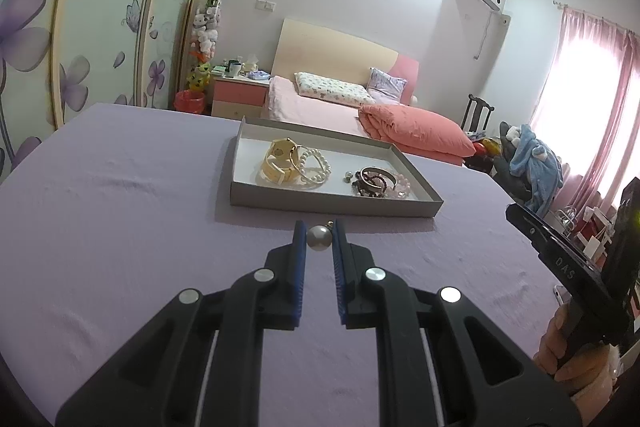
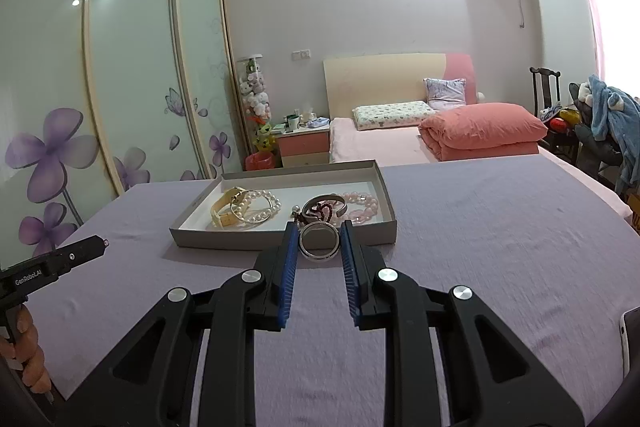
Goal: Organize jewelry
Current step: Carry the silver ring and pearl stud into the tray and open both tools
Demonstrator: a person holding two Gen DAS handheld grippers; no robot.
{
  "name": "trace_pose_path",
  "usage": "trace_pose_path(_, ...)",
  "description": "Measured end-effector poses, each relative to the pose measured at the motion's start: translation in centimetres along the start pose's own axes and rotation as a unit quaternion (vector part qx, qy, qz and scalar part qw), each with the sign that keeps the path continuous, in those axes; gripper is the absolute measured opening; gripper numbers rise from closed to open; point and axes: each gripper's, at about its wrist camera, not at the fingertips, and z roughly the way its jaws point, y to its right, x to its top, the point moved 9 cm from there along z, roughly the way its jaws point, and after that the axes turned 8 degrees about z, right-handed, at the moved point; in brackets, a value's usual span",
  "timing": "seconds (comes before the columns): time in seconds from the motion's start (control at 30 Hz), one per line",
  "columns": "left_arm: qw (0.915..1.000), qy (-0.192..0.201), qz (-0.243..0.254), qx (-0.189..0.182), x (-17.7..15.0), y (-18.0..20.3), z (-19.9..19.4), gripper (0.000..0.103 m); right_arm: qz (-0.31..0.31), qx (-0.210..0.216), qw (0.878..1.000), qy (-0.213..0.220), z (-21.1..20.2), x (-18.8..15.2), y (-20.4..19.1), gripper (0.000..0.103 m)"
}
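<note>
**Both grippers hold jewelry near the tray**

The left gripper has its fingers clamped on a round grey pearl earring. The right gripper grips a silver ring-shaped bangle. Both hover over the lilac-covered table, just near of the shallow grey cardboard tray of bracelets.

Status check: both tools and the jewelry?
Left tool shut on pearl. Right tool shut on silver ring. Both short of tray; path clear.

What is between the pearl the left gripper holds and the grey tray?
Only bare purple cloth, seen in the left wrist view, lies between the pearl in the left gripper and the tray.
</note>
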Motion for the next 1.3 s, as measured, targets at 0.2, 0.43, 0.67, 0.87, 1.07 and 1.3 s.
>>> trace_pose_path(0.2,1.0,-0.001,0.0,0.0,0.0,-0.1,0.1,0.014,-0.002,-0.001,1.0,0.001,-0.2,0.0,0.2,0.023)
trace_pose_path(0.43,1.0,-0.001,-0.001,0.0,0.0,-0.1,0.2,0.014,-0.004,-0.002,1.0,0.001,-0.5,0.0,0.3,0.023)
trace_pose_path(0.67,0.9999,0.01,0.004,-0.004,0.3,0.4,-0.1,0.014,-0.007,0.002,1.0,0.01,-1.0,0.3,0.2,0.023)
trace_pose_path(0.87,0.9996,0.024,0.018,-0.002,1.7,0.6,0.1,0.014,-0.013,-0.001,1.0,0.029,-1.2,1.7,0.2,0.023)
trace_pose_path(1.07,0.998,0.055,0.025,0.016,5.5,-0.4,2.1,0.014,-0.022,-0.005,0.998,0.056,0.8,5.2,0.2,0.023)
trace_pose_path(1.3,0.9969,0.054,0.028,0.05,8.9,-1.6,8.5,0.014,-0.002,0.011,0.999,0.033,7.5,7.8,0.7,0.023)
